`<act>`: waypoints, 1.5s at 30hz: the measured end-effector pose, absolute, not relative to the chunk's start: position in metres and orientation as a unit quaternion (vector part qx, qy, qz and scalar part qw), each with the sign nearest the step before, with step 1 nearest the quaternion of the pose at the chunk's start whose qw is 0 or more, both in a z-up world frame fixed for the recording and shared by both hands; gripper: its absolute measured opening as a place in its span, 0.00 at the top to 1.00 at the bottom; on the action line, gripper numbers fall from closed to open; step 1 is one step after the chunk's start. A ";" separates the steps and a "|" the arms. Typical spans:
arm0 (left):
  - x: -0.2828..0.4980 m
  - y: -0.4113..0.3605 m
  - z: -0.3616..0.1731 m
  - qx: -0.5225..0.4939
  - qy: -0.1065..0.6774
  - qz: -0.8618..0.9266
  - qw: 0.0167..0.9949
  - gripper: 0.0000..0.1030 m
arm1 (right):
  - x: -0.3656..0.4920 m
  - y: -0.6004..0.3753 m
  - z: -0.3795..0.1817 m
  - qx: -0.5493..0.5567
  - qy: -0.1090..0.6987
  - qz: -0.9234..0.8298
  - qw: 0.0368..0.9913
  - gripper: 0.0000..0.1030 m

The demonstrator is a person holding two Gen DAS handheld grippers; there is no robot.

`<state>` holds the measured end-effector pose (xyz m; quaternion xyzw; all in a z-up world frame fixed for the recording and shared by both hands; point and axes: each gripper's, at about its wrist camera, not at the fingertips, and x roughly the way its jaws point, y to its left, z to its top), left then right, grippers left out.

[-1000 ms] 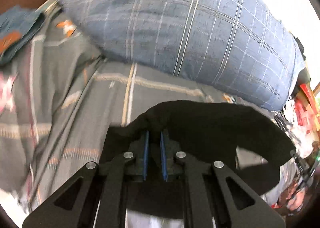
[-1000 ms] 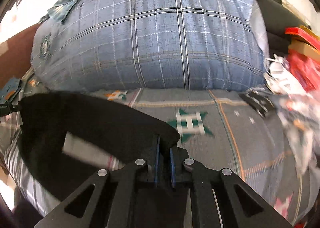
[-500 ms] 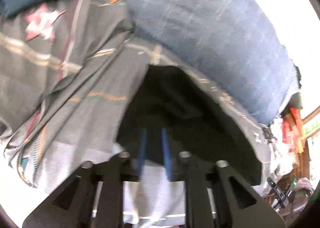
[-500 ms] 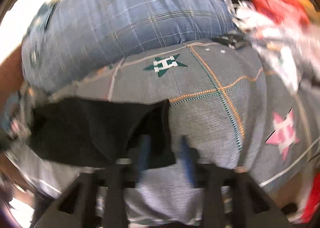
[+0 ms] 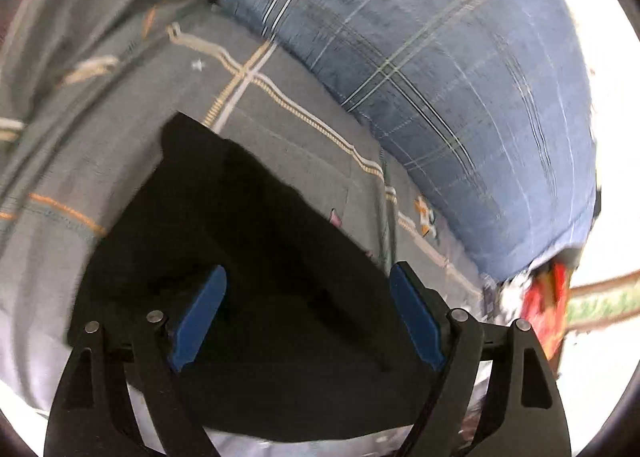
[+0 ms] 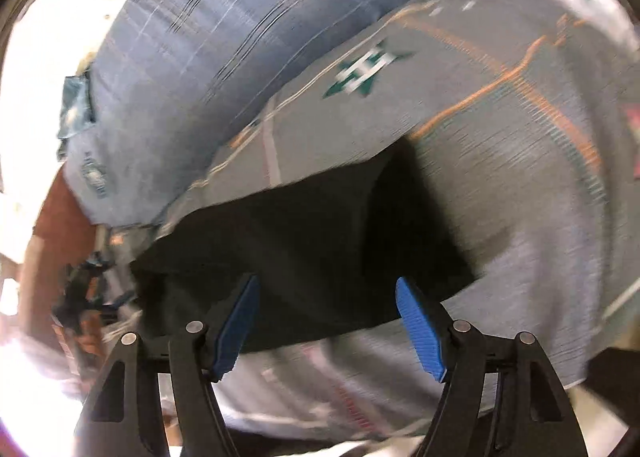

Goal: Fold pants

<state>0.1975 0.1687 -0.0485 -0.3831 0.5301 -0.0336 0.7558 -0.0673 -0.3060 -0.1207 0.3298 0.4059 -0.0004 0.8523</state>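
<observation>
Jaws wide apart on both, nothing held. L gripper (image 5: pixel 308 315) hovers over the black folded fabric pants (image 5: pixel 256 277), which lie flat on the grey patterned bedsheet (image 5: pixel 300 137), just below the blue plaid pillow (image 5: pixel 440 77). R gripper (image 6: pixel 326 321) hovers likewise, pants (image 6: pixel 312 241) directly ahead. Long axis looks to run L–R between grippers, roughly parallel w/ pillow; neither clearly nearer. Which end is the waistband: can't tell.

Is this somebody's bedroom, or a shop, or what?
Probably a bedroom. The black pants lie on a grey patterned bedsheet, and a big blue checked pillow sits behind them. Both tools hang open over the pants.
</observation>
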 end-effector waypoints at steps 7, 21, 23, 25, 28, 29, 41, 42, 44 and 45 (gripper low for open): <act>0.243 0.150 -0.082 -0.342 0.593 0.006 0.729 0.19 | -0.054 -0.319 -0.139 0.352 0.407 0.003 0.843 0.25; 0.231 0.155 -0.027 -0.349 0.531 -0.065 0.769 0.96 | -0.009 -0.324 -0.070 0.284 0.343 0.072 0.892 0.94; 0.210 0.154 -0.016 -0.333 0.513 -0.082 0.787 0.96 | -0.025 -0.330 -0.048 0.267 0.315 0.066 0.908 0.94; 0.170 0.155 -0.013 -0.320 0.500 -0.101 0.798 0.96 | -0.038 -0.338 -0.048 0.267 0.314 0.056 0.909 0.94; 0.115 0.159 -0.031 -0.326 0.496 -0.112 0.797 0.96 | -0.051 -0.352 -0.076 0.281 0.336 0.037 0.898 0.93; 0.106 0.160 -0.039 -0.327 0.497 -0.113 0.796 0.96 | -0.052 -0.355 -0.090 0.291 0.350 0.029 0.890 0.93; 0.033 0.215 -0.064 -0.407 0.456 -0.093 0.786 0.74 | -0.091 -0.358 -0.097 0.313 0.354 -0.006 0.881 0.68; 0.028 0.221 -0.059 -0.405 0.445 -0.087 0.794 0.55 | -0.096 -0.357 -0.095 0.318 0.350 0.001 0.881 0.62; 0.026 0.226 -0.061 -0.400 0.435 -0.063 0.804 0.35 | -0.099 -0.343 -0.097 0.339 0.353 0.027 0.872 0.46; 0.028 0.226 -0.067 -0.400 0.436 -0.053 0.804 0.35 | -0.096 -0.334 -0.101 0.347 0.359 0.039 0.865 0.46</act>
